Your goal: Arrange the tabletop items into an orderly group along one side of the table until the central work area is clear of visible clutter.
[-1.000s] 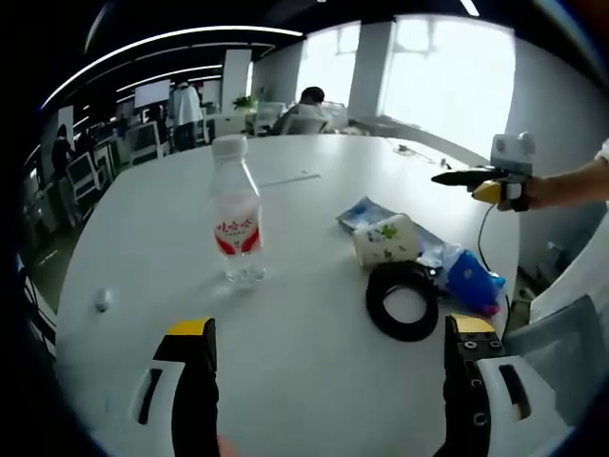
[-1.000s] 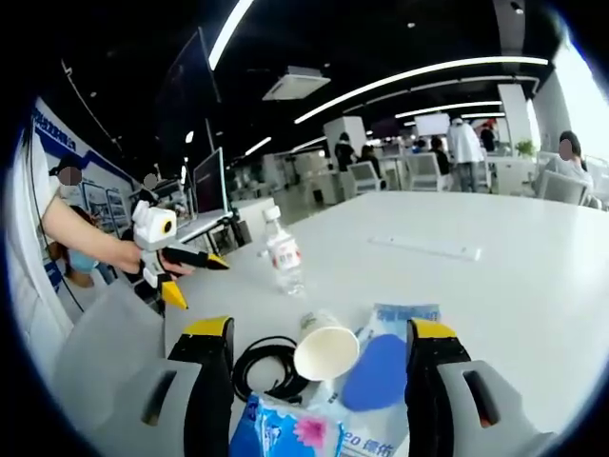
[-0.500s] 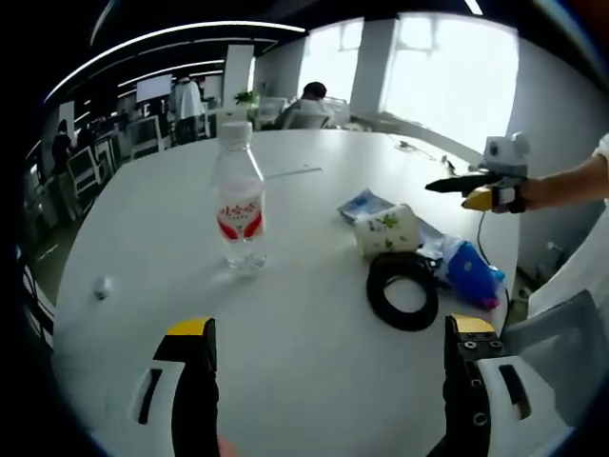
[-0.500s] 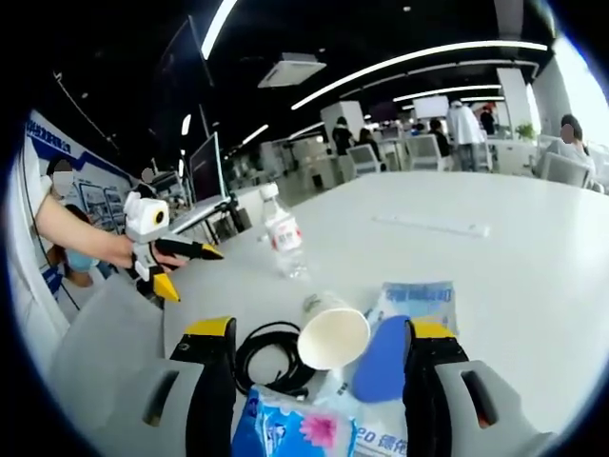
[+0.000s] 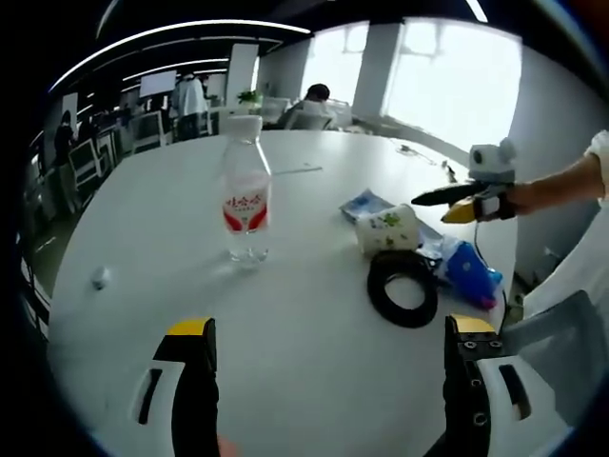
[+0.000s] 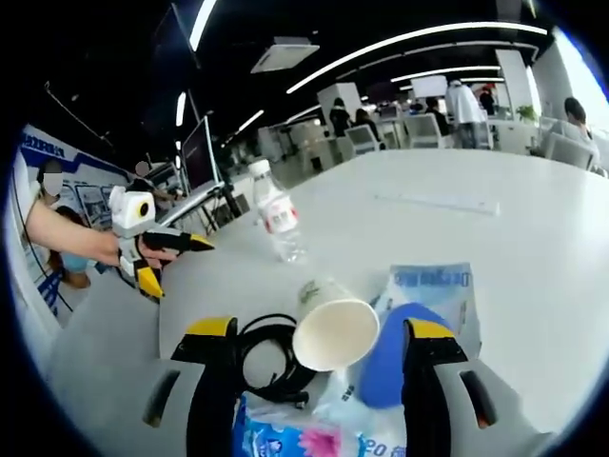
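A: Listing stock on the white table. Item 1: paper cup, lying on its side, open mouth toward the right gripper, between its 2 jaws in the right gripper view. The jaws stand wide apart and hold nothing.

B: Handling?

A: Judged very light and easily crushed. A soft pinch across the rim, or 1 jaw slipped inside the mouth, seems safest.

B: Item 2?

A: Black cable coil, flat on the table just beside the cup, near the table's edge on the right gripper's side. Floppy, probably springs loose; take it across several loops at once.

B: Item 3?

A: Blue plastic packets, touching the cup, partly under it. Soft, slick film; likely to slide, so grip an edge or fold.

B: Item 4?

A: Water bottle, upright, capped, red label, toward the table's middle, well apart from the cluster. Looks nearly empty, though I cannot be sure, so likely light and tippy. Thin walls dent; grip mid-body at the label.

B: Left gripper?

A: Left gripper hovers over bare table, jaws spread wide, empty, the bottle ahead of it.

B: Anything else?

A: 1 small pale scrap near the table's far-left edge in the left gripper view; too small to identify.
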